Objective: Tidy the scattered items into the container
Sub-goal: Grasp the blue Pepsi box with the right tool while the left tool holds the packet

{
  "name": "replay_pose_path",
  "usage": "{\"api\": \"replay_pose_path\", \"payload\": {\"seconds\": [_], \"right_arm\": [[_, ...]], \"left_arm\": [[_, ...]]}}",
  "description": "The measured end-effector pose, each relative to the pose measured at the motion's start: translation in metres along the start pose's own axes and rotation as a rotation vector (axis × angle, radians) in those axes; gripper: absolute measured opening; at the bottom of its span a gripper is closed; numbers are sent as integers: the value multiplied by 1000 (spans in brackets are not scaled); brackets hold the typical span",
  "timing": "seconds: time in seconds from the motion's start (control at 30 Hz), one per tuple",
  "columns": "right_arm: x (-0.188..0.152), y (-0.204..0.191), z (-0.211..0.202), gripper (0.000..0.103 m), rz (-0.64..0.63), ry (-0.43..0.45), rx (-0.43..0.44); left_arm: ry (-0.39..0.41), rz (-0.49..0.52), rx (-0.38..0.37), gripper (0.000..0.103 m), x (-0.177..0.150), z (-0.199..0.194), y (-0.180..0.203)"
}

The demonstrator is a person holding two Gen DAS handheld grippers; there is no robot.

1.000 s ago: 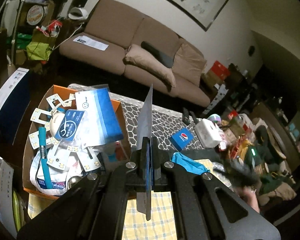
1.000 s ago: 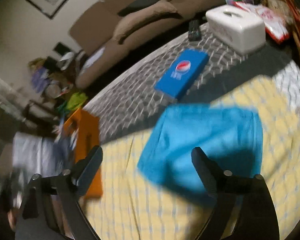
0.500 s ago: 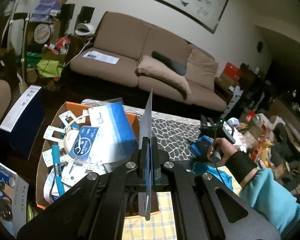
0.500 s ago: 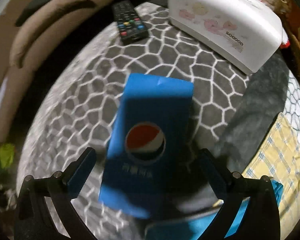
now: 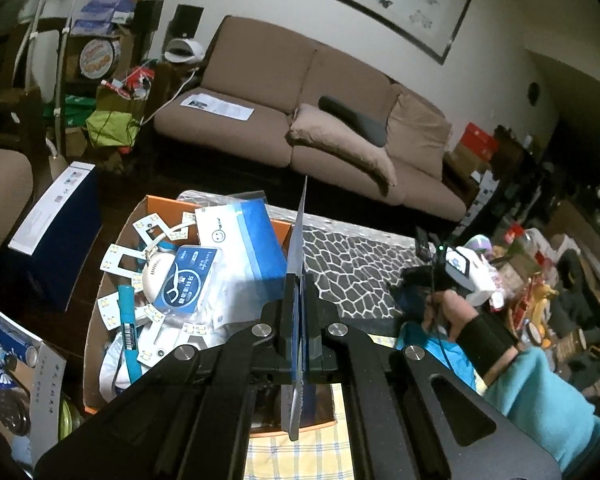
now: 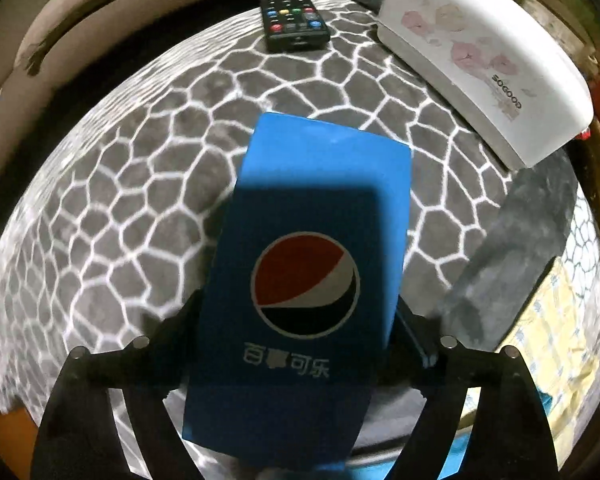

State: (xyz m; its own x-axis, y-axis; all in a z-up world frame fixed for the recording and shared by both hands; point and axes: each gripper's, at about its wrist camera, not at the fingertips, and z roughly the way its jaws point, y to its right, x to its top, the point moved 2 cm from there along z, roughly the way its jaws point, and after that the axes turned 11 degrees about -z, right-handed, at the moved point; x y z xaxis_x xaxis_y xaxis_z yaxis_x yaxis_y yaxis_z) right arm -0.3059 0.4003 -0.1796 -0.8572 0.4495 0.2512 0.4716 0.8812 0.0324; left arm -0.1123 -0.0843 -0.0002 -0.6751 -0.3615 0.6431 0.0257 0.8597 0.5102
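Gripping a thin flat sheet edge-on, the left tool stands narrow and clamped over the near rim of the cardboard box, as in the earlier frames. Box holds white LED strips, a teal pen, a blue-and-white packet.

Right tool: changed since half a second ago. Then the jaws stood wide on either side of the blue Pepsi box, clear of it. Now both fingers have closed in against its long sides and the box fills the lower centre of the right wrist view, tilted, its near end lifted off the surface; far end cannot tell whether touching. Seen from the left wrist, the right hand sits well right of the cardboard box, over the patterned surface.

Remote control and white tissue box lie beyond, unmoved.
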Motion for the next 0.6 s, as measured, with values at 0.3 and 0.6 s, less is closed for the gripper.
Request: {"api": "replay_pose_path", "payload": {"seconds": [0.3,0.6], "right_arm": [[-32,-30,-109,81,-178,179,201],[-91,-141,-204,81,-446,262,450]], "left_arm": [[112,-66,2,1,35,-35,-27],[29,-274,58,1,56,-20,-97]]}}
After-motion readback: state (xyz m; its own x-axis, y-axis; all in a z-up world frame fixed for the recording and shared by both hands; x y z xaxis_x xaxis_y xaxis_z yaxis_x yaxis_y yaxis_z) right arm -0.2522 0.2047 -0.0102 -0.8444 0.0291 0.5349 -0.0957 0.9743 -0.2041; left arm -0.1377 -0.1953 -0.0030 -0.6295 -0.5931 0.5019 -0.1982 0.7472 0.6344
